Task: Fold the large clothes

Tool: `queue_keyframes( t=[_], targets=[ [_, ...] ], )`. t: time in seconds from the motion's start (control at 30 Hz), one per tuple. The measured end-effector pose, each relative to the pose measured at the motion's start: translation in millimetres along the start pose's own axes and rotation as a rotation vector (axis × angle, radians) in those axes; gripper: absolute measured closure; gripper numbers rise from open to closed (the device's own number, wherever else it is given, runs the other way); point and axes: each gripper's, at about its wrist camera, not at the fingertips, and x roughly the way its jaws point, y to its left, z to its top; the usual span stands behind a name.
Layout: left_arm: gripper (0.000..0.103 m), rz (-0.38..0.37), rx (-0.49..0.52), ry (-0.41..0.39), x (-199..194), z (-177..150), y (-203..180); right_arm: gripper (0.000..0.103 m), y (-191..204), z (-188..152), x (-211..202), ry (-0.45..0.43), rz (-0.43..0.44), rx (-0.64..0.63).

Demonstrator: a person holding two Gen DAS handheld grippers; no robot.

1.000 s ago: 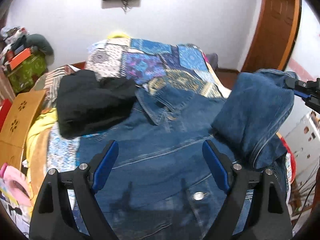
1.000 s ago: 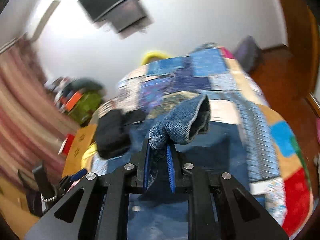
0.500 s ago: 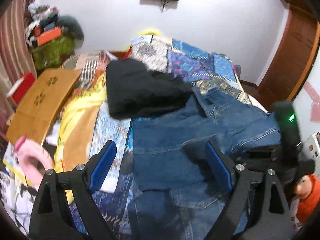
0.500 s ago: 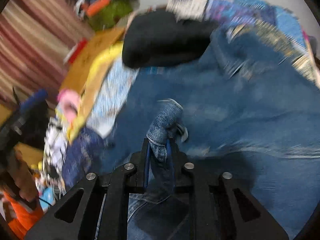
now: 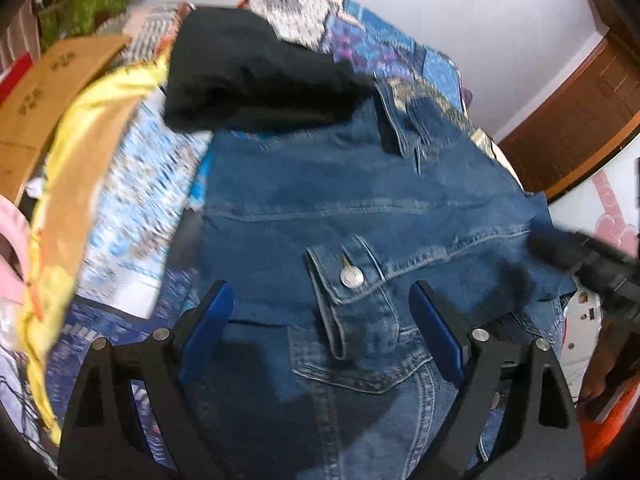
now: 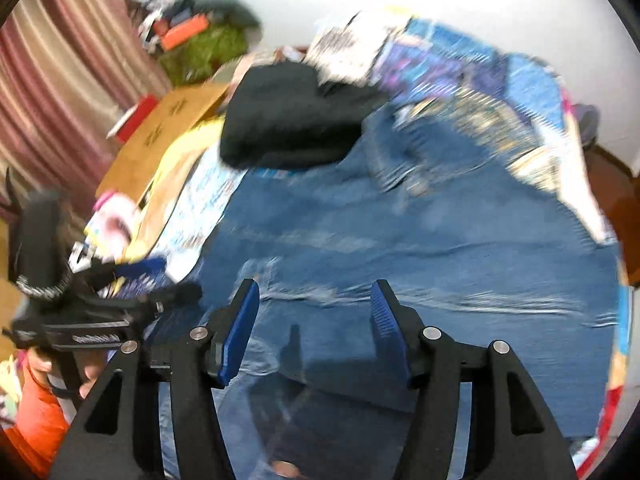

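I am looking down over a bed (image 5: 132, 204) covered with a patchwork quilt in blues, purples and whites. A large blue denim jacket (image 5: 360, 208) lies spread across the middle of the bed, collar toward the far wall. This jacket is my landmark for everything else.

My left gripper (image 5: 320, 312) hovers above the near part of the jacket. Its blue-padded fingers (image 5: 208, 320) are spread wide and hold nothing. Between them I see a folded-over sleeve cuff (image 5: 352, 292) with a silver button (image 5: 352, 278), lying on top of the jacket body.

My right gripper (image 6: 314, 316) is also over the jacket, near its lower edge. Its fingers (image 6: 240, 324) are spread apart with only denim showing in the gap below them; they grip nothing. This view is blurred.

A black garment (image 5: 248, 72) lies bunched at the far left corner of the jacket, touching the collar area. Left of the jacket, past the quilt, there is yellow fabric (image 5: 80, 152) and a tan wooden board (image 5: 52, 80) with cut-out patterns. Further left, in the right wrist view, a striped reddish curtain (image 6: 60, 80) hangs, and a green bag (image 6: 204, 48) with clutter sits beyond the black garment. A brown wooden door (image 5: 576, 112) stands to the right of the jacket, beside a white wall (image 5: 480, 12).
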Motion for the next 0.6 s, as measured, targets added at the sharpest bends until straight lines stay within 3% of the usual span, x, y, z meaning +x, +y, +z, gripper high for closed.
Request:
queue_keyframes(
  t=[0.13,0.33,0.47,0.6],
  targets=[
    [0.014,-0.031,-0.046,0.076,22,-5,0,0.038,-31,-1,-26,-0.101,-0.120,0.028],
    [0.015,-0.096,-0.113,0.190,49,-15,1,0.036,-85,-12,-57,-0.163,-0.284,0.088],
    [0.034,-0.148,-0.138,0.251,64,-19,-4,0.036,-124,-29,-75,-0.176,-0.334,0.184],
    [0.069,-0.198,-0.163,0.257,69,-16,-10,0.036,-155,-45,-81,-0.174,-0.315,0.294]
  ],
)
